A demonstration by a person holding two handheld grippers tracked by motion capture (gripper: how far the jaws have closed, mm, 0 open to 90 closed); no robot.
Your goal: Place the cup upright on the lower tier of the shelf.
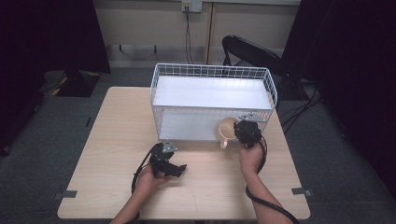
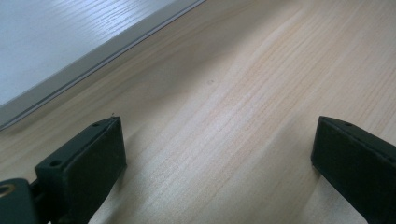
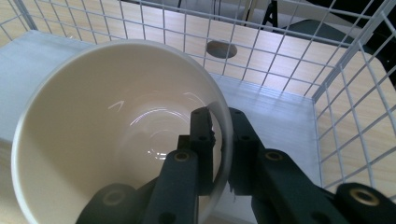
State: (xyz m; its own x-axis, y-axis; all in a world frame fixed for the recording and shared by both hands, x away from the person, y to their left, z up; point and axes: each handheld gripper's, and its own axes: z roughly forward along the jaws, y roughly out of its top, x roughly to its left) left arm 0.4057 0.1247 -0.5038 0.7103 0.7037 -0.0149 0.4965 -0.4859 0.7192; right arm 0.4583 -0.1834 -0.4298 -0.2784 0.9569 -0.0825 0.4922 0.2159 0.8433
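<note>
Cream cup (image 3: 116, 140), rim clamped in right gripper (image 3: 219, 135) jaws, at wire rack (image 1: 212, 74) lower shelf. Left gripper (image 2: 219, 154): jaws apart, over bare counter (image 2: 243, 93).

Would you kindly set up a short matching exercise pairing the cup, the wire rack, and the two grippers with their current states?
Things:
1. cup
2. wire rack
3. left gripper
4. right gripper

States:
A. jaws apart over bare table
B. pinched by its rim
C. white, standing on the table
D. clamped on the cup's wall

Pairs: 1-B, 2-C, 3-A, 4-D
</note>
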